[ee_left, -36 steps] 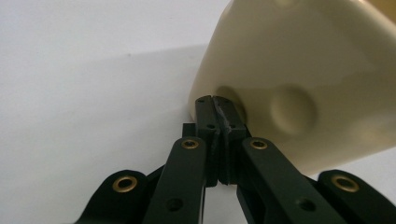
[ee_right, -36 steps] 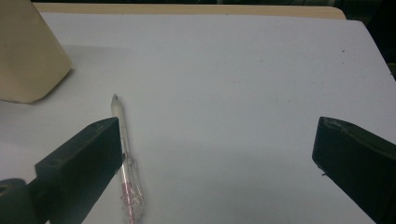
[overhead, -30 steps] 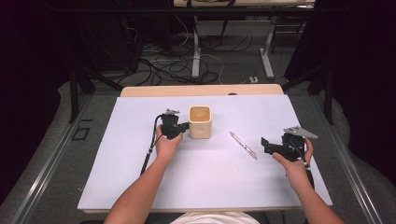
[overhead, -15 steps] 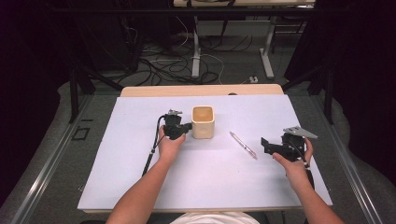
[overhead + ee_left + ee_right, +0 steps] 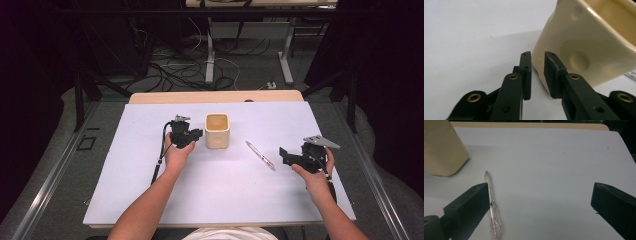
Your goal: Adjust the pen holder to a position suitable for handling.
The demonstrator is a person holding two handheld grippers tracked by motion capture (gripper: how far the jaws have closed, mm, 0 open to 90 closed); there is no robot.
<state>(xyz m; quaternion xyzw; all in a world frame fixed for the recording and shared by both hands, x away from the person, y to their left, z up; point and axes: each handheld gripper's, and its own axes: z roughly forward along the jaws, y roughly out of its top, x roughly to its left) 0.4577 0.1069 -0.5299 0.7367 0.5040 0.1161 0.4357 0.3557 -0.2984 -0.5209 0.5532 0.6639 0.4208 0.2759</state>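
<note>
A cream square cup (image 5: 217,131) stands upright at the middle back of the white table. My left gripper (image 5: 198,133) is at its left side. In the left gripper view the jaws (image 5: 537,53) are almost together with a narrow slit and nothing between them, their tips against the cup (image 5: 586,45) near its lower wall. A clear pen with pink inside (image 5: 260,155) lies on the table right of the cup. My right gripper (image 5: 283,156) hovers just right of the pen, wide open and empty. In its own view the pen (image 5: 491,195) lies by the left jaw of the gripper (image 5: 540,187), with the cup (image 5: 441,150) at upper left.
The white cover (image 5: 225,200) spreads over the table, with a wooden strip (image 5: 215,96) showing at the far edge. The left gripper's black cable (image 5: 159,162) trails back toward the near left. Dark floor with cables and desk legs lies beyond.
My left gripper has edged right up to the cup, and the cup has shifted slightly right. The right gripper and pen have stayed put.
</note>
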